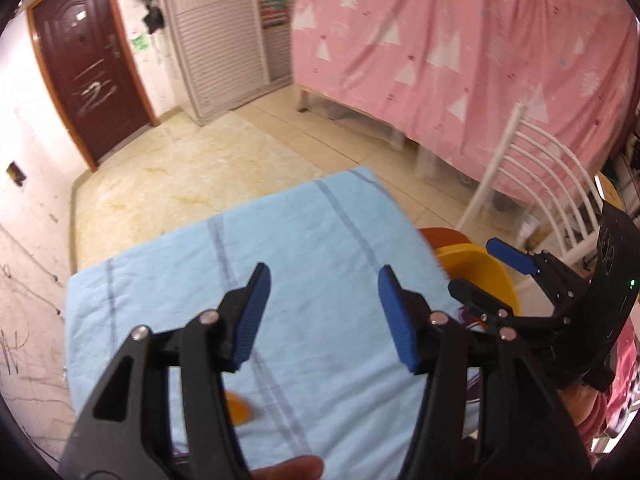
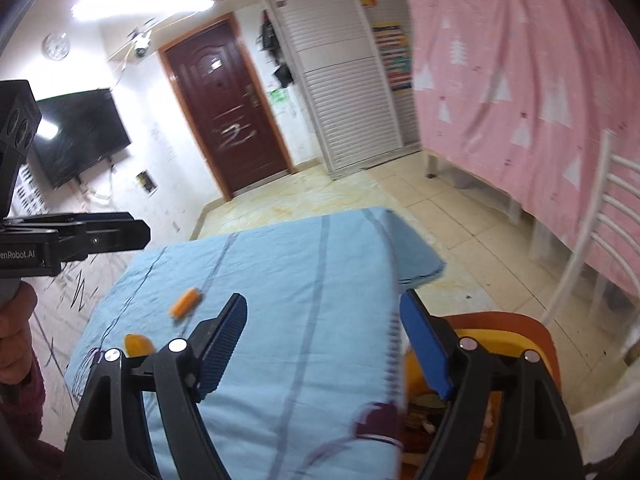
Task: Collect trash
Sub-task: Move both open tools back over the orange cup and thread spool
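Ribbed blue tongs (image 1: 324, 312), wrinkled striped cloth (image 1: 304, 232)

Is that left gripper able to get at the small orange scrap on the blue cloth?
Probably yes: the left gripper is open and empty, and the small orange scrap lies uncovered on the light blue striped cloth just beneath it.

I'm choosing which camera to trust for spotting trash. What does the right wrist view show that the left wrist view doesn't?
Only the right wrist view shows the wall television, a second orange scrap farther up the blue cloth, and clutter inside the yellow bin. Only the left wrist view shows the right gripper, open and empty. Both share the cloth, the door, the pink curtain and the white chair.
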The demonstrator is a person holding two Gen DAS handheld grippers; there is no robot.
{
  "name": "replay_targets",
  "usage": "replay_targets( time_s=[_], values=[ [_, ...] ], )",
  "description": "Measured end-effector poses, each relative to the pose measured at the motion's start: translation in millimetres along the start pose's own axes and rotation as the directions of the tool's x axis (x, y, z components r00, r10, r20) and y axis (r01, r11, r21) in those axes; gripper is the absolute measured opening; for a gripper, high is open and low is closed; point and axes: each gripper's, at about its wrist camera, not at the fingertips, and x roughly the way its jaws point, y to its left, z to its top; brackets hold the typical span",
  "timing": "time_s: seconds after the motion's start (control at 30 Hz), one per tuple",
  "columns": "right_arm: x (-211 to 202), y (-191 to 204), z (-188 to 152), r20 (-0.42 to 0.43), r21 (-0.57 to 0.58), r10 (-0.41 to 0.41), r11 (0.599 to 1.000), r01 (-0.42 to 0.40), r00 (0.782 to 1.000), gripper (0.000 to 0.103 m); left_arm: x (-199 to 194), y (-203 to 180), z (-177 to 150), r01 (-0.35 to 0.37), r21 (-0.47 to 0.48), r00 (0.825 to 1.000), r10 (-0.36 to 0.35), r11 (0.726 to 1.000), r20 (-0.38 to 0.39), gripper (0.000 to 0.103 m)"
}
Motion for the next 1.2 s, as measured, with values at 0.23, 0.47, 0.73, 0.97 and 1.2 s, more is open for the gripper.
replay_targets(
  time_s=[0.23, 0.47, 0.73, 0.97, 1.2],
  values=[
    [31.6, 53.8, 6.6, -0.061, -0.084, 0.042, 0.995, -0.047, 0.997, 0.073, -6.3, 58.7, -19.7, -0.039, -0.069, 0.999, 0.039, 0.997, -0.006, 0.054],
    [53.3, 91.6, 10.5, -0.103, -0.137, 0.041, 0.989, -0.055, 0.994, 0.074, 5.1, 96.8, -47.8, -0.01, -0.142, 0.998, 0.003, 0.99, -0.055, 0.054],
    [74.6, 117.8, 17.1, -0.133, -0.164, 0.034, 0.985, -0.056, 0.99, 0.074, 26.8, 110.7, -86.4, 0.026, -0.172, 0.991, -0.049, 0.985, -0.127, 0.054],
    [96.3, 132.4, 18.5, -0.161, -0.174, 0.032, 0.983, -0.06, 0.986, 0.074, 49.2, 106.5, -106.8, 0.058, -0.187, 0.978, -0.093, 0.981, -0.186, 0.054],
    [124.3, 144.9, 16.3, -0.206, -0.176, 0.031, 0.982, -0.068, 0.978, 0.074, 67.3, 104.3, -116.8, 0.056, -0.199, 0.968, -0.102, 0.978, -0.231, 0.053]
  ],
)
